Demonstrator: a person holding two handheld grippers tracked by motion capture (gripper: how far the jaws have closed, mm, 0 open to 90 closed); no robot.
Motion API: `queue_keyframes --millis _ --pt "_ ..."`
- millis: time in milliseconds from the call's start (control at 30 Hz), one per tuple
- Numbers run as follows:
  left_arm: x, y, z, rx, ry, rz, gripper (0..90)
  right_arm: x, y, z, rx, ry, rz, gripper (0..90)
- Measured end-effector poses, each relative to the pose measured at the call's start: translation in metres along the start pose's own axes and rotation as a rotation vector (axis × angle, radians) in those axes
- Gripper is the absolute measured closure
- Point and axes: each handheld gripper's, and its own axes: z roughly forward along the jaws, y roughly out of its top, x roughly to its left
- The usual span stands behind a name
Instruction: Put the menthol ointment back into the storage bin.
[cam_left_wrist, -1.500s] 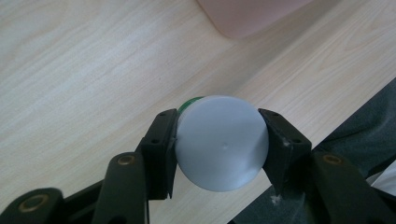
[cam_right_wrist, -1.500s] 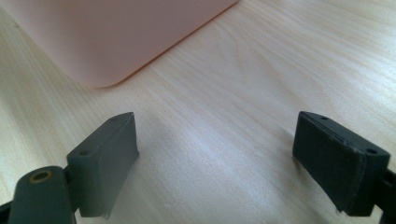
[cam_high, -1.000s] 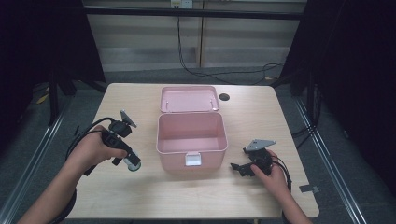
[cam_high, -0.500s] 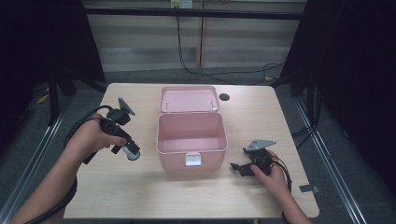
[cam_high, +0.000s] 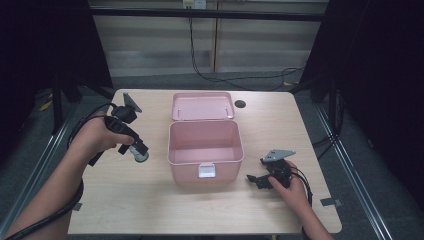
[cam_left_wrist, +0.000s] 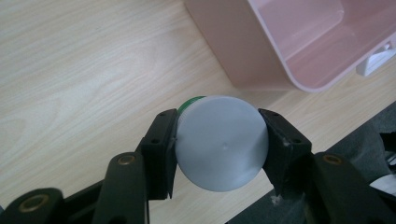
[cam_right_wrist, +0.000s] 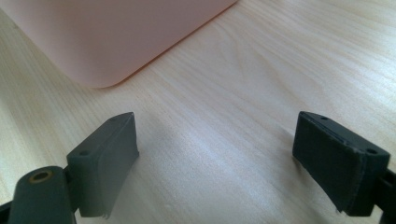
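Observation:
A pink box (cam_high: 206, 148) stands open in the middle of the table, its lid (cam_high: 202, 105) laid back behind it. My left gripper (cam_high: 138, 153) hangs above the table to the box's left, shut on a round grey-white jar with a green band (cam_left_wrist: 219, 135). In the left gripper view the jar's flat end faces the camera between both pads, and the box's near corner (cam_left_wrist: 261, 60) lies just beyond. My right gripper (cam_high: 256, 181) rests on the table to the right of the box's front, open with nothing between its fingers (cam_right_wrist: 105, 163). The box's wall (cam_right_wrist: 112, 32) is just ahead of it.
A dark round hole (cam_high: 240, 104) sits in the tabletop behind the box at the right. A cable (cam_high: 87, 125) trails from the left gripper off the table's left edge. Bare wood (cam_high: 150, 205) spreads along the front of the table.
My left gripper has risen with the jar and moved away from the table's front edge, toward the box's left side. The right gripper has stayed put.

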Motion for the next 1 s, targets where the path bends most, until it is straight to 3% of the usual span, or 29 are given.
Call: queue_keyframes --millis 667,1000 --pt "-0.018 0.035 -0.015 0.009 0.012 0.025 50.3 0.000 0.000 0.000 0.000 0.000 0.000 13.3" --pt "-0.019 0.050 -0.021 -0.006 0.016 0.007 50.3 0.000 0.000 0.000 0.002 0.000 -0.001 13.3"
